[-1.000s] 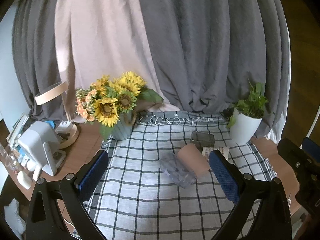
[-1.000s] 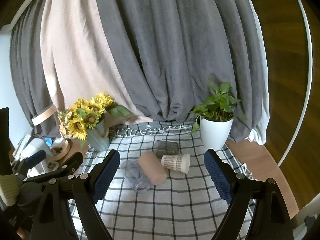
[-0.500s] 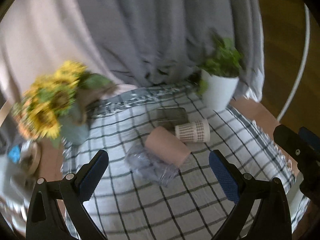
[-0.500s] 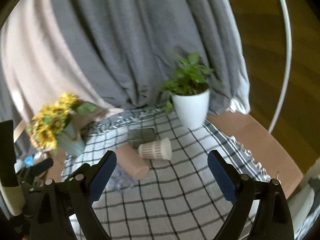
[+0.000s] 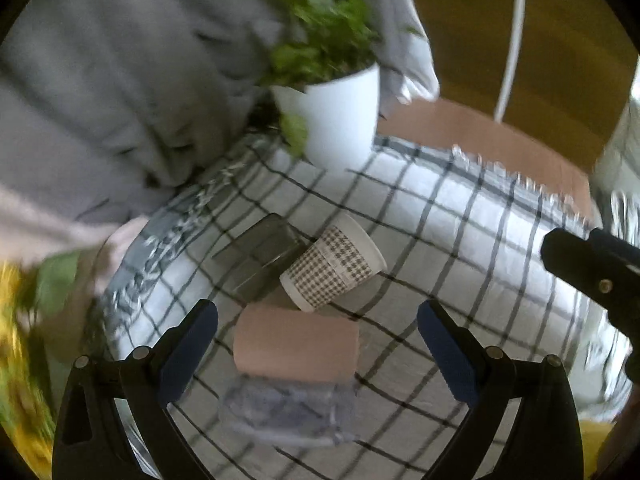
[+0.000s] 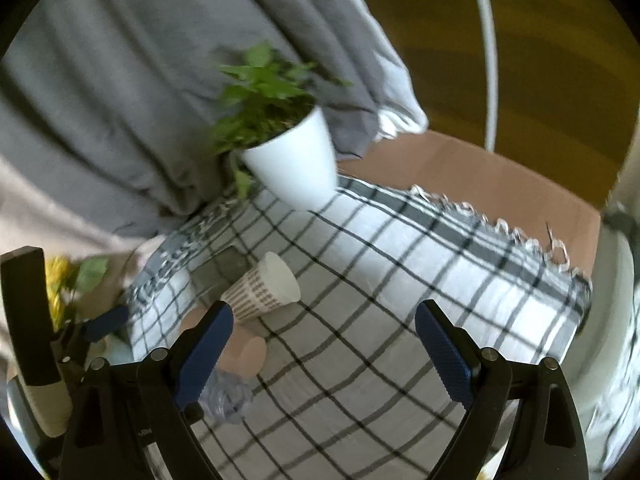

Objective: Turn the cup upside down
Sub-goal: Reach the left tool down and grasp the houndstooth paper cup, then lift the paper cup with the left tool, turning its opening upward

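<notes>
A checked paper cup (image 5: 333, 269) lies on its side on the checked tablecloth (image 5: 460, 216); it also shows in the right wrist view (image 6: 262, 290), mouth toward the right. A pink cup (image 5: 296, 345) lies on its side just in front of it, between my left fingers. A clear plastic cup (image 5: 288, 412) and a dark glass (image 5: 260, 258) lie beside them. My left gripper (image 5: 318, 344) is open and empty above the pink cup. My right gripper (image 6: 322, 352) is open and empty, to the right of the cups.
A white pot with a green plant (image 5: 336, 116) stands at the back of the cloth, also in the right wrist view (image 6: 292, 168). Sunflowers (image 5: 16, 344) are at the left. Grey curtains hang behind. The bare wooden table edge (image 6: 480, 184) lies to the right.
Both grippers have swung to the right and come down closer to the cups. The cups now look larger and the sunflowers have slid to the left edge. Both grippers stay open.
</notes>
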Demonstrator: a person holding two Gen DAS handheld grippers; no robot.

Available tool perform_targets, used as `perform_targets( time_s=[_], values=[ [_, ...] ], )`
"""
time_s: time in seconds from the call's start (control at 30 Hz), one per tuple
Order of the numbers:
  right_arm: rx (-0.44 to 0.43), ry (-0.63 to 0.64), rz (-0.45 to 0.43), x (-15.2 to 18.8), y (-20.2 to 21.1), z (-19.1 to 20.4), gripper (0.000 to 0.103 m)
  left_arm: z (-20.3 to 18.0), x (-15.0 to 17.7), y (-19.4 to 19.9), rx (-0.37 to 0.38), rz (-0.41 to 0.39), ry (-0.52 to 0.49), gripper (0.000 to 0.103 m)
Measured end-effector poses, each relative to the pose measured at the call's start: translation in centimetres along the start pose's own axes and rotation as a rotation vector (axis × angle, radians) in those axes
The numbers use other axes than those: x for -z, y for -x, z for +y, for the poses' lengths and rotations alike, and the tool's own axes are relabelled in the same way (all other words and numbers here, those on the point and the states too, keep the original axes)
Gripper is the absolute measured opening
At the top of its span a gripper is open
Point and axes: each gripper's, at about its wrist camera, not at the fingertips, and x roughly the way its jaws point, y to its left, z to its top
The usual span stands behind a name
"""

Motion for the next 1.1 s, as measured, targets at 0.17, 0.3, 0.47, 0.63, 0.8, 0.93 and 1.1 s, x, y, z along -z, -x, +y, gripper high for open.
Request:
perform_targets(
  time_s=[0.17, 0.3, 0.47, 0.63, 0.8, 0.93, 1.1],
  values=[
    [0.044, -0.155, 0.054, 0.6, -2.4, -0.8, 0.092, -1.1, -1.7, -3.1, 0.033, 0.086, -0.218, 0.1],
    [0.084, -0.304, 0.116, 1.2, -4.6, -2.1, 0.092, -2.1, -2.7, -5.6, 0.067, 0.156, -0.375, 0.097],
    [0.115, -0.436, 0.174, 1.6, -6.5, -3.2, 0.092, -3.6, -3.8, -8.0, 0.081, 0.211, -0.534, 0.096],
    [0.149, -0.464, 0.17, 1.2, -7.4, -3.2, 0.092, -4.7, -4.1, -9.9, 0.088, 0.252, -0.627, 0.092],
    [0.172, -0.466, 0.18, 1.0, -8.4, -3.3, 0.093, -5.5, -4.3, -12.0, 0.071, 0.283, -0.683, 0.09],
    [0.177, -0.477, 0.198, 1.2, -8.9, -3.6, 0.093, -5.9, -4.2, -13.9, 0.046, 0.312, -0.71, 0.085],
    [0.192, -0.484, 0.195, 1.2, -9.1, -3.8, 0.093, -6.2, -4.1, -15.9, 0.033, 0.355, -0.709, 0.069]
  ],
)
